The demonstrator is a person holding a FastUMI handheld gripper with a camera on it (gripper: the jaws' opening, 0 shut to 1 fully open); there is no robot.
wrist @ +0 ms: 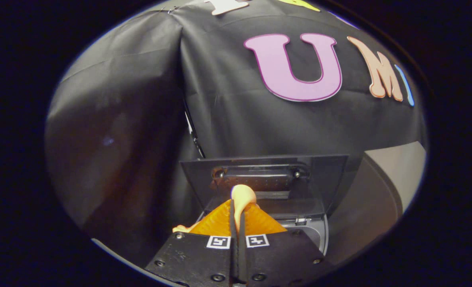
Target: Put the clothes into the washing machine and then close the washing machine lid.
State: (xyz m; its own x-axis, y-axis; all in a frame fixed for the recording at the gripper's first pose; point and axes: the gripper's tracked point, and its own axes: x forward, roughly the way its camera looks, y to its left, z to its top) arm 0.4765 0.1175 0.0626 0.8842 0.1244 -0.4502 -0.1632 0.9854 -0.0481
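My gripper (237,213) is shut on a piece of pale orange cloth (242,196), which bulges out above the fingertips, with a bit of it hanging out beside the left finger. Just beyond the fingers stands the small washing machine, its dark see-through lid (319,175) raised upright at the back. The grey rim of the machine's opening (319,235) lies below and right of my fingers. The fingers hide most of the opening.
A round grey tabletop (379,191) carries the machine and curves away to the right. The black cloth wall (140,99) hangs close behind the machine, with a thin cable (194,137) running down it.
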